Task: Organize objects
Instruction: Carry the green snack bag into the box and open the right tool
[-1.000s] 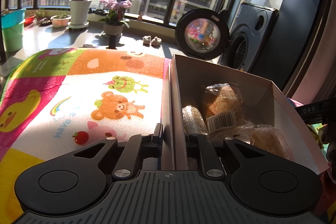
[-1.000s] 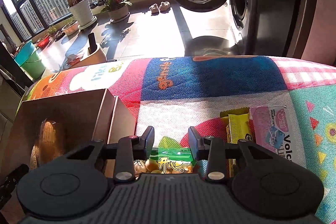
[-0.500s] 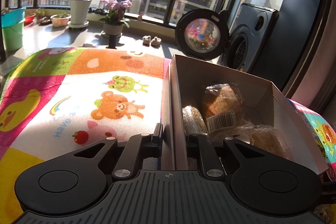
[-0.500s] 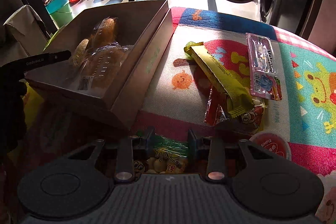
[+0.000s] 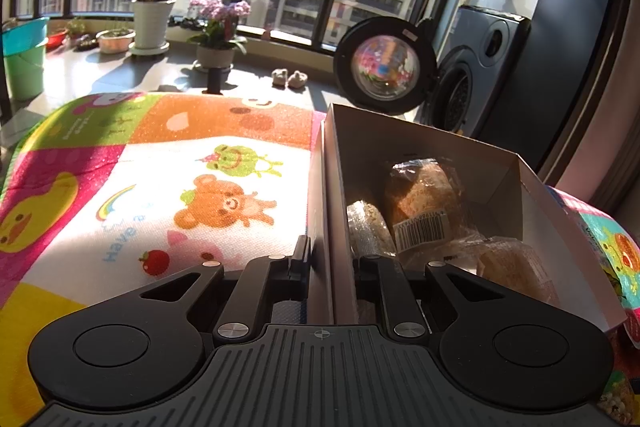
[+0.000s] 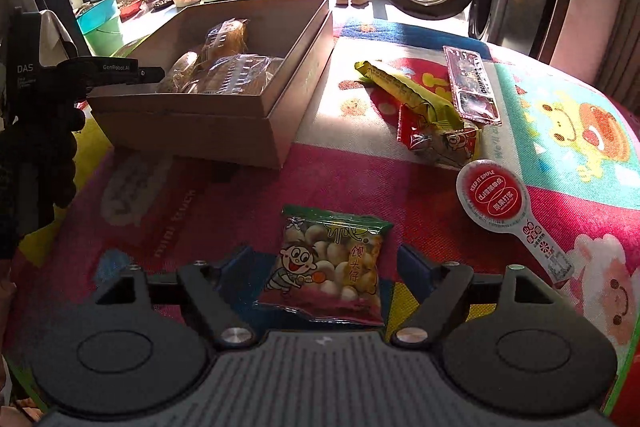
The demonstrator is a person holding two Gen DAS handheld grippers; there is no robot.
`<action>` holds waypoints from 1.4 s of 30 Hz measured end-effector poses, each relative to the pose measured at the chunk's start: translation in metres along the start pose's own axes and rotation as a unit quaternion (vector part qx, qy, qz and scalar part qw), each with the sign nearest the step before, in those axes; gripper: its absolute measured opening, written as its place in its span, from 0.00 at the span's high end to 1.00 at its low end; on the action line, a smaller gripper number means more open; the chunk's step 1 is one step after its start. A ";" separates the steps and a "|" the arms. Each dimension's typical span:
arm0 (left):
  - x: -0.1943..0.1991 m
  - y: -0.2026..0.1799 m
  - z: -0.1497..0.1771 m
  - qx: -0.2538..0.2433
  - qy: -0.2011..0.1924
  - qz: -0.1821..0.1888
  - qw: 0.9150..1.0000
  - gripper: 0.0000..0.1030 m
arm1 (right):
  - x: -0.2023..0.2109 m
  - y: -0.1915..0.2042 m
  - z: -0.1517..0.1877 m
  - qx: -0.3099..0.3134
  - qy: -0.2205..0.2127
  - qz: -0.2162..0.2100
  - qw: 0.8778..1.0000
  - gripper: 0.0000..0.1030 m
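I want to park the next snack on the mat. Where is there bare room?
Free: the mat left of the box, and the strip between the box and the green snack bag. Crowded: right of the box, around the yellow packet and red-topped cup.

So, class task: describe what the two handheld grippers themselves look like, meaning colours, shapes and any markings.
Both are matte black with a ribbed grey front plate bearing a small crosshair mark, two round disc housings and silver pivot screws. The right gripper has blue-padded fingers. Seen from the right wrist view, the left gripper carries white "DAS" and "GenRobot.AI" lettering.
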State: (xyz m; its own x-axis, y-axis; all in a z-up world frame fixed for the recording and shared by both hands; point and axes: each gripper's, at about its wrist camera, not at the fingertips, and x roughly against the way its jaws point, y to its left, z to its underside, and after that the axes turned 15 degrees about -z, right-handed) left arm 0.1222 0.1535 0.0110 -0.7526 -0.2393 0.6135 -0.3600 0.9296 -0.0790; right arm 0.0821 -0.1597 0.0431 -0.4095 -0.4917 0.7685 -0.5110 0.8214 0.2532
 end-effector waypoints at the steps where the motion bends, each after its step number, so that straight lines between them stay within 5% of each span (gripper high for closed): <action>1: 0.000 0.000 0.000 0.000 0.000 0.000 1.000 0.84 | -0.004 0.001 0.001 0.000 0.002 0.004 1.000 0.23; 6: 0.000 0.000 0.000 -0.002 -0.001 -0.001 1.000 0.85 | -0.013 0.007 0.002 -0.006 0.015 0.012 1.000 0.42; 19: 0.000 -0.001 -0.001 -0.001 0.000 0.001 1.000 0.85 | 0.033 0.082 0.023 0.011 0.056 -0.070 0.996 0.45; 29: 0.001 -0.001 -0.001 -0.001 0.000 0.001 1.000 0.85 | 0.068 0.140 -0.069 0.091 -0.043 -0.068 0.993 0.45; 33: 0.001 -0.001 -0.001 -0.002 0.001 0.001 1.000 0.85 | 0.043 0.138 -0.113 0.070 -0.073 -0.065 0.993 0.45; 42: 0.000 0.000 -0.001 -0.003 0.002 0.002 1.000 0.84 | -0.039 0.102 -0.142 -0.022 -0.066 -0.027 0.997 0.45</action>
State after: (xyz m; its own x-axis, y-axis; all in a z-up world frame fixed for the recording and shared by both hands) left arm 0.1224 0.1532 0.0117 -0.7512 -0.2352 0.6168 -0.3543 0.9320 -0.0761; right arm 0.1533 -0.0153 0.1226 -0.4803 -0.5671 0.6691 -0.5033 0.8030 0.3193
